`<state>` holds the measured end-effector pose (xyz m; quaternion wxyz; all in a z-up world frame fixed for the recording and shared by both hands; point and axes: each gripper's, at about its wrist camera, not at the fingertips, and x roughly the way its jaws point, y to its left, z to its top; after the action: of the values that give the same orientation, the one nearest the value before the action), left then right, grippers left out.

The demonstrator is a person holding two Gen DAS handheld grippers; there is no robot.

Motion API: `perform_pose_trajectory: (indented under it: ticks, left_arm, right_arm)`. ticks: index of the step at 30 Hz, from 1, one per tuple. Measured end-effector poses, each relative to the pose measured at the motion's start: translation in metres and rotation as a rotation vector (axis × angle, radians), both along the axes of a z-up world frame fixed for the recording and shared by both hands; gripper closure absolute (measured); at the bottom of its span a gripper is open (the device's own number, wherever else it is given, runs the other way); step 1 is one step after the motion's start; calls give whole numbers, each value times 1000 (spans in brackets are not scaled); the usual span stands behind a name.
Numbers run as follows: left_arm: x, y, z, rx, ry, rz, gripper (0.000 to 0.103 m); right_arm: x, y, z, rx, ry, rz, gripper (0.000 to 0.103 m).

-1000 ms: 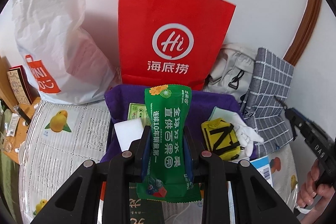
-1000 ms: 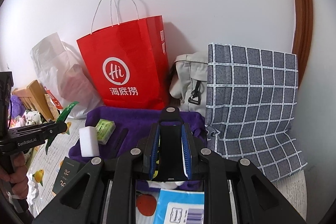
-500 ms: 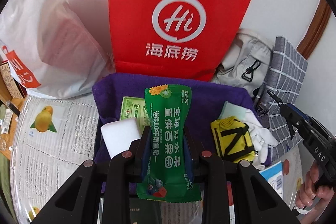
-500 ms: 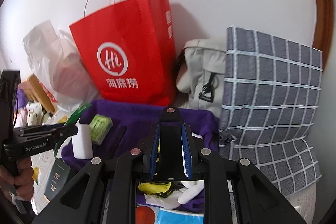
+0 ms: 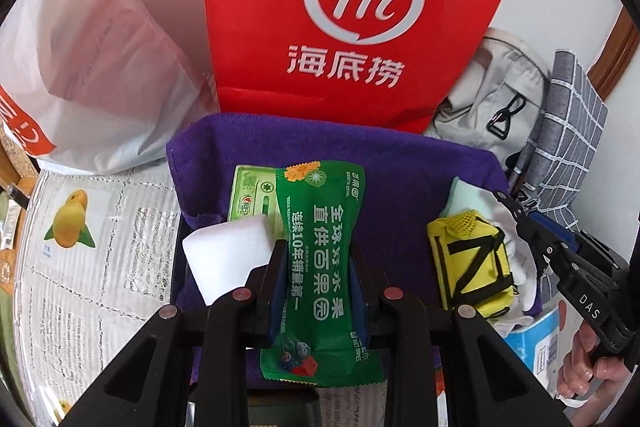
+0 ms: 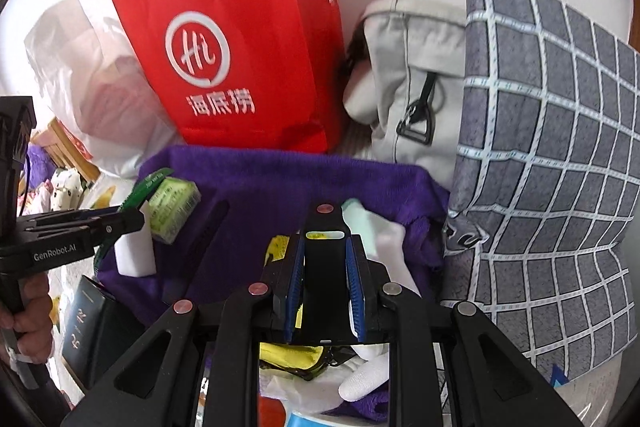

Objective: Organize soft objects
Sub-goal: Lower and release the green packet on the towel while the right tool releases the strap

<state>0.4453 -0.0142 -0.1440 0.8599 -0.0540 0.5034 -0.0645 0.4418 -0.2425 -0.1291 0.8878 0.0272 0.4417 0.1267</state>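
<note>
My left gripper (image 5: 318,247) is shut on a green wet wipes pack (image 5: 320,259), held upright over a purple cloth (image 5: 400,167). A white sponge (image 5: 228,255) and a green box (image 5: 252,199) lie on the cloth's left. On its right lie a yellow pouch (image 5: 468,267) and a white glove (image 5: 516,259). My right gripper (image 6: 325,239) is shut on a black flat piece (image 6: 325,275) with a slot near its top, above the yellow pouch (image 6: 280,247) and glove (image 6: 384,243). The left gripper (image 6: 132,215) shows at that view's left edge, and the right gripper (image 5: 508,203) at the other view's right.
Against the wall stand a red paper bag (image 5: 352,19), a white plastic bag (image 5: 92,67), a grey backpack (image 6: 412,87) and a grey checked cushion (image 6: 552,147). A newsprint cover with fruit pictures (image 5: 92,267) lies left of the cloth. A dark box (image 6: 84,319) and a blue-white packet (image 5: 536,339) sit near the front.
Both grippers have come down and forward toward the purple cloth, which now looks larger and nearer. The right gripper has closed in over the yellow pouch. Both grips are unchanged.
</note>
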Motion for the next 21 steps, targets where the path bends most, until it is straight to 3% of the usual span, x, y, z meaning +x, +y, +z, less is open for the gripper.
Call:
perform_pose_trajectory:
  ticks: [16, 18, 21]
  left_arm:
    - [6, -7, -19, -11, 49, -9, 74]
    - [7, -8, -20, -20, 54, -12, 74]
    - [8, -10, -20, -37, 66, -20, 64]
  right_arm:
    - [8, 6, -21, -17, 63, 36, 79]
    - [6, 6, -17, -9, 52, 40, 68]
    - [3, 5, -9, -6, 22, 36, 49]
